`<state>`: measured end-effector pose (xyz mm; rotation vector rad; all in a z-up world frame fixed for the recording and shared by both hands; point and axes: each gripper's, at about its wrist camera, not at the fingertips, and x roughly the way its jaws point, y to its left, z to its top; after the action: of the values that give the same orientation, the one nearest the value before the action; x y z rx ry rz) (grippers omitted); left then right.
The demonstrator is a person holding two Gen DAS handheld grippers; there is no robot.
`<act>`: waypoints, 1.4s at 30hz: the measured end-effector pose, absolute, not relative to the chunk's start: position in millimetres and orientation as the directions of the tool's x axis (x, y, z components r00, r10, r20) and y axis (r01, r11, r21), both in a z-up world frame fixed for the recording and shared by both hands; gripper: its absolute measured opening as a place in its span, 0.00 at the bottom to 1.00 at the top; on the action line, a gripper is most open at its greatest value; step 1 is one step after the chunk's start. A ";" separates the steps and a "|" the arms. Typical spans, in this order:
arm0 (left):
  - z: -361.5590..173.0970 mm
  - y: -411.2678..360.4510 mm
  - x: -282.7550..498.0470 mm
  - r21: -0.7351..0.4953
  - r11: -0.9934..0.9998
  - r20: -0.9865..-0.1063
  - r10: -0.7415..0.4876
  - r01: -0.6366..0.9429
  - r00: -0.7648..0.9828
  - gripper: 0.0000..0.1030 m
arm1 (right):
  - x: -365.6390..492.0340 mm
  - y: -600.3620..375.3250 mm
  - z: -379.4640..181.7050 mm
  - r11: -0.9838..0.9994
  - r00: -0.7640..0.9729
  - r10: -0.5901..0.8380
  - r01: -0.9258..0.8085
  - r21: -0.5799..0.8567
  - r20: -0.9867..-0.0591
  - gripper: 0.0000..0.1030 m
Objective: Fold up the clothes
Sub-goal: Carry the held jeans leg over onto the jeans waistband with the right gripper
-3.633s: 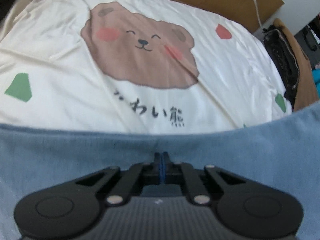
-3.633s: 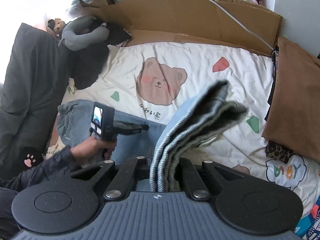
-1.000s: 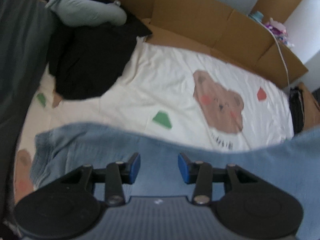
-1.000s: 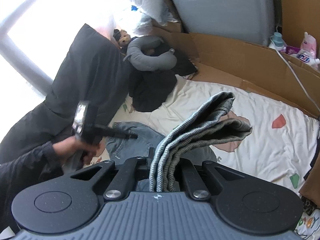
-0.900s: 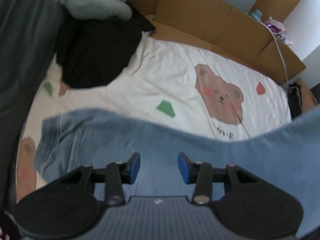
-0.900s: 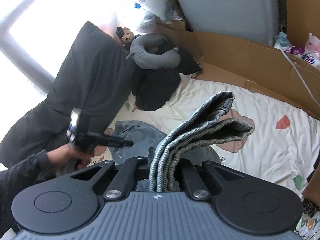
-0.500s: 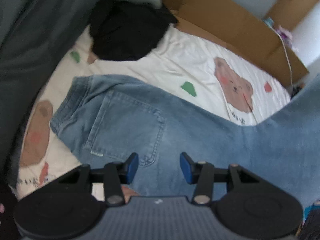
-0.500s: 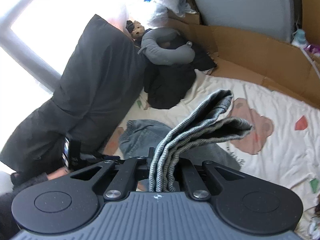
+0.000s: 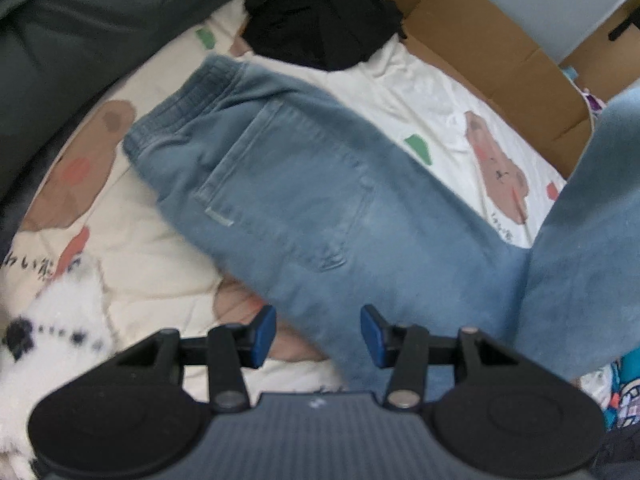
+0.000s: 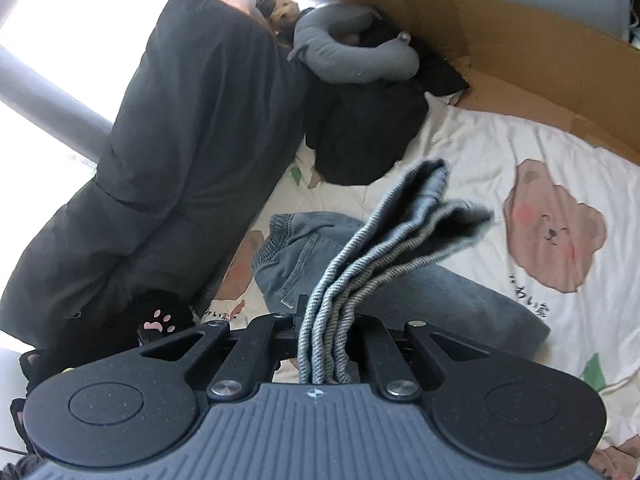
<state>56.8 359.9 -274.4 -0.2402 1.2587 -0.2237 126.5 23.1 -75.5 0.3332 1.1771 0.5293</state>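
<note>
Light blue jeans [image 9: 304,184] lie flat on the bear-print sheet [image 9: 440,92], waistband at the upper left, back pocket facing up. My left gripper [image 9: 318,336] hangs open just above the jeans' near edge, blue pads [image 9: 264,334] apart with only cloth beneath them. At the right of the left wrist view the jeans leg [image 9: 580,220] rises off the bed. My right gripper [image 10: 324,332] is shut on the bunched leg ends [image 10: 384,248], which stick up and forward over the waistband [image 10: 280,236].
A dark grey quilt [image 10: 180,140] runs along the left. A black garment [image 10: 360,132] and a grey neck pillow [image 10: 352,52] lie at the bed's head. Cardboard [image 10: 540,64] lines the far side. A black cloth with a pink paw print [image 10: 160,320] sits near left.
My left gripper has let go of the jeans, opened, and swung down toward the waist end, so the pocket now shows. The right gripper carried the leg ends lower, toward the waistband.
</note>
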 end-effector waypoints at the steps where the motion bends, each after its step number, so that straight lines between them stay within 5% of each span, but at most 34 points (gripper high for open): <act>1: -277.0 363.3 54.5 -0.300 0.953 -0.907 -0.295 0.029 0.300 0.48 | 127.6 28.3 -79.3 0.831 0.278 0.555 -0.218 0.511 -0.784 0.02; 23: -322.0 377.7 17.6 -0.499 0.852 -0.727 -0.312 -0.158 0.611 0.51 | 183.4 125.6 -200.4 0.840 0.188 0.542 -0.118 0.529 -0.819 0.02; 36: -326.8 402.2 19.6 -0.458 0.849 -0.761 -0.222 -0.262 0.609 0.52 | 228.0 194.3 -269.7 0.861 0.115 0.508 -0.103 0.498 -0.854 0.03; 42: -334.6 410.5 16.8 -0.450 0.836 -0.775 -0.191 -0.314 0.603 0.52 | 243.9 219.4 -301.5 0.882 0.077 0.469 -0.087 0.463 -0.880 0.13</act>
<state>16.8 410.5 -334.6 -0.5986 0.9362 0.0768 243.9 219.4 -301.5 0.3240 1.4401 0.4275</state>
